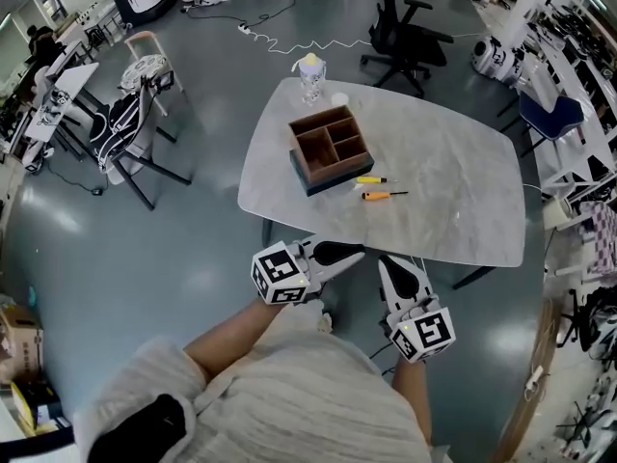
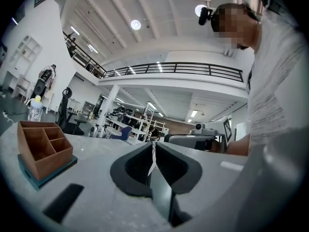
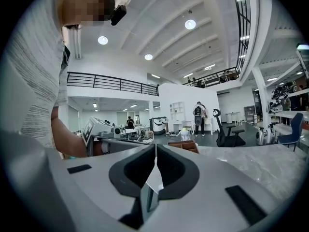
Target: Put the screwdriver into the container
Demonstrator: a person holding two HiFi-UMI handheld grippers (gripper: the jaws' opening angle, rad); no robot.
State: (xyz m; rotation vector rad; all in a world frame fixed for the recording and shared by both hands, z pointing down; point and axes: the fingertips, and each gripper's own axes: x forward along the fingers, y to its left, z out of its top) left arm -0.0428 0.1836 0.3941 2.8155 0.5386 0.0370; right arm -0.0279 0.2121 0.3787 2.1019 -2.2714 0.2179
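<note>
Hanging side by side just short of the table (image 1: 453, 210), left gripper (image 1: 358, 254) and right gripper (image 1: 385, 262), jaws pressed together, empty, yellow screwdriver (image 1: 372, 179) and orange screwdriver (image 1: 382, 195) on the table, right of the container (image 1: 330, 149), bottle (image 1: 310, 77) at far edge

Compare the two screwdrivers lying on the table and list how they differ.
Colour: the yellow screwdriver has a yellow handle, the orange screwdriver an orange one.
Length: the orange screwdriver looks longer than the yellow screwdriver.
Place: the yellow screwdriver lies nearer the wooden container; the orange screwdriver lies just beyond it, farther from the container.
Both lie flat on the table, roughly parallel, outside the container.
</note>
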